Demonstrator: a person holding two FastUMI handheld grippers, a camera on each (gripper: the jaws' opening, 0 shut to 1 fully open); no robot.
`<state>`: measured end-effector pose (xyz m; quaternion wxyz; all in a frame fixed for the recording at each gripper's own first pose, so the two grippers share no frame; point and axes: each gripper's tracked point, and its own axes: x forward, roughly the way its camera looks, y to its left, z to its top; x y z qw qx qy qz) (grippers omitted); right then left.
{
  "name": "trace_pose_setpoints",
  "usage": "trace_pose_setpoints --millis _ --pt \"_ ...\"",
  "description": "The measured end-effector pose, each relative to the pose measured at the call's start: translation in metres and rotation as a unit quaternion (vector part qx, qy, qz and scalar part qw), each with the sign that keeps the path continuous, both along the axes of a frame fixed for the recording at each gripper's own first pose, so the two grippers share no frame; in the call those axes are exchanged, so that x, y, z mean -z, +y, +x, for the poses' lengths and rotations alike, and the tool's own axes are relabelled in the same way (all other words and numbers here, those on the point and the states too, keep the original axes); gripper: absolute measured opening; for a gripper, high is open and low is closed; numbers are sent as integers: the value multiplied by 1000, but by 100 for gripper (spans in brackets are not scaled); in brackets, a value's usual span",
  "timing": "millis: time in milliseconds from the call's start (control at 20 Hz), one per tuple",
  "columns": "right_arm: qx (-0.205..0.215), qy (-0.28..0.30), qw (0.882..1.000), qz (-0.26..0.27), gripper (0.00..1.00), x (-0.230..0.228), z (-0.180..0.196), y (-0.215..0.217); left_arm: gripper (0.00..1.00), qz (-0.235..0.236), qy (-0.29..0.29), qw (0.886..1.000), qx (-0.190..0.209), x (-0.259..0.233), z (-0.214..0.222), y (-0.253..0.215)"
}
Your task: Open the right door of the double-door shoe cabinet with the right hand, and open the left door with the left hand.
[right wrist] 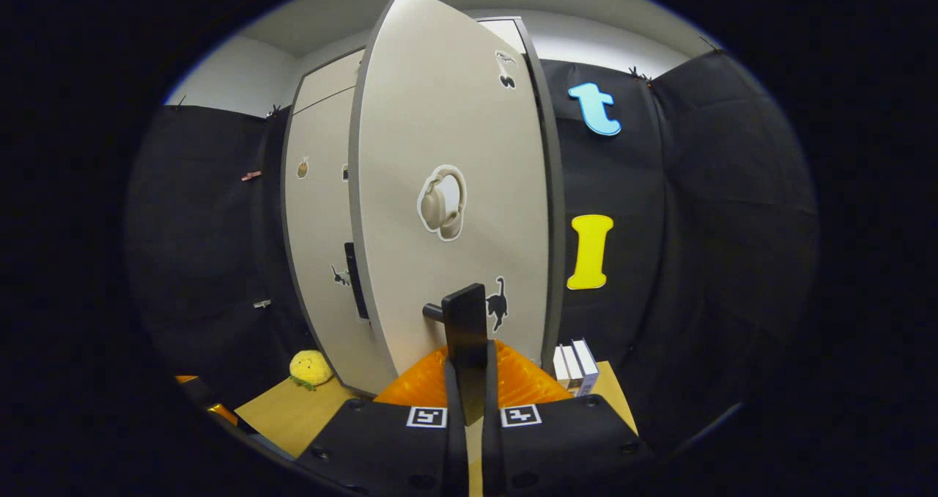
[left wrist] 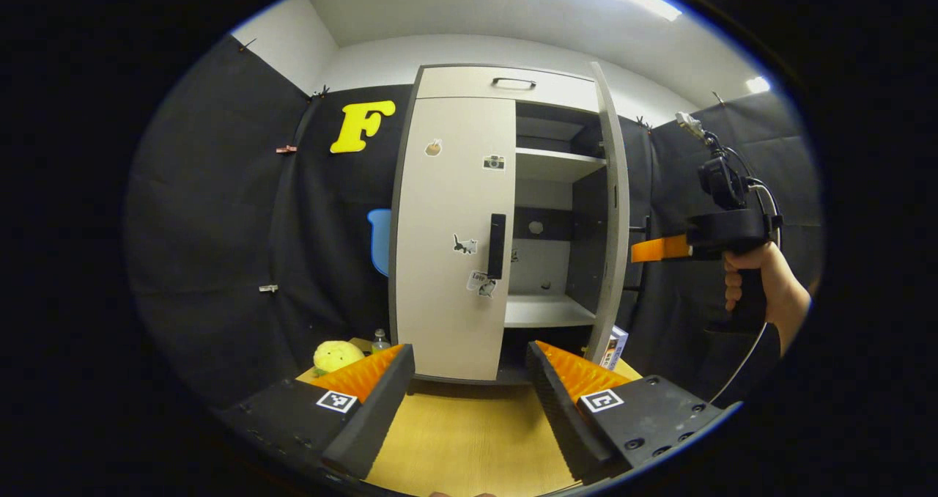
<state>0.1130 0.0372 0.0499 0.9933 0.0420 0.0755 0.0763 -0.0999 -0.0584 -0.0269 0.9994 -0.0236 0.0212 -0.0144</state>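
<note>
The pale shoe cabinet (left wrist: 506,83) stands on a wooden table. Its left door (left wrist: 454,233) is closed, with a black vertical handle (left wrist: 497,245) at its inner edge. The right door (left wrist: 612,211) is swung out, baring the shelves (left wrist: 549,310). My left gripper (left wrist: 469,372) is open in front of the cabinet's foot, apart from the left handle. In the right gripper view the right door (right wrist: 454,189) fills the middle, and my right gripper (right wrist: 469,380) is shut on its black handle (right wrist: 467,336). In the left gripper view, a hand holds the right gripper (left wrist: 648,250) at the right door's outer face.
A yellow plush toy (left wrist: 333,355) and a small bottle (left wrist: 379,341) sit on the wooden table (left wrist: 469,438) left of the cabinet. White boxes (right wrist: 575,367) stand at its right foot. Black cloth walls close in on both sides.
</note>
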Motion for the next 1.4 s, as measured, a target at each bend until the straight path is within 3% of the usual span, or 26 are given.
trace_pose_setpoints --millis 300,400,450,600,800,1050,1400 --pt "99 9 995 -9 10 7 -2 -71 95 14 -15 999 39 -8 -7 -38" --pt "69 11 997 45 5 4 -7 -62 95 11 -13 998 57 -6 -7 -54" --pt "55 15 997 46 5 9 -7 -52 94 10 -9 998 66 -3 -7 -62" --pt "69 7 997 -16 5 13 -20 -68 95 10 -2 996 86 -1 -9 -80" --pt "96 24 994 -54 5 26 -43 -86 95 7 9 994 104 6 -3 -84" --pt "114 6 993 -45 5 21 -68 -75 95 5 17 994 112 10 21 -65" --pt "99 -11 995 -13 6 29 -70 6 95 3 17 993 113 9 63 -16"
